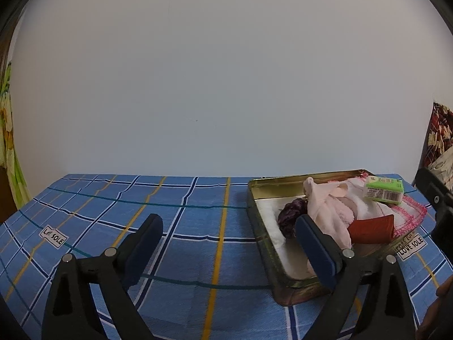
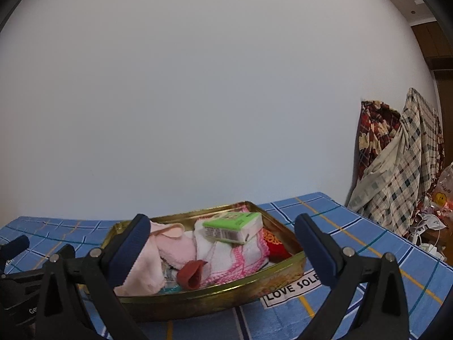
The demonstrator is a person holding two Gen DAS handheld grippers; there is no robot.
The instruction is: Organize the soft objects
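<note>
So everything hangs around the gold tin, which sits on a table with a blue plaid cloth against a plain white wall. Inside the tin it's a soft pile: a pale pink garment at the tin's left end as the right wrist camera sees it, a fluffy pink bit next to it, and a white cloth with pink crochet edging toward the middle. A green tissue pack rests on top of that cloth. There's a red pouch at the tin's right end and a dark red rolled piece near the front wall. The left wrist camera also shows something dark purple on white padding in the tin, maybe a scrunchie, hard to say.

The left gripper has its jaws spread wide with nothing between them; it hovers over the bare cloth just left of the tin, with its right finger in front of the tin's near corner. The right gripper is also wide open and empty, lined up in front of the tin so the tin shows between its fingers.

A "LOVE SOLE" label on the cloth shows right beside the tin's front wall. Off past the tin's right end, some checked and floral fabric is heaped by the wall.
</note>
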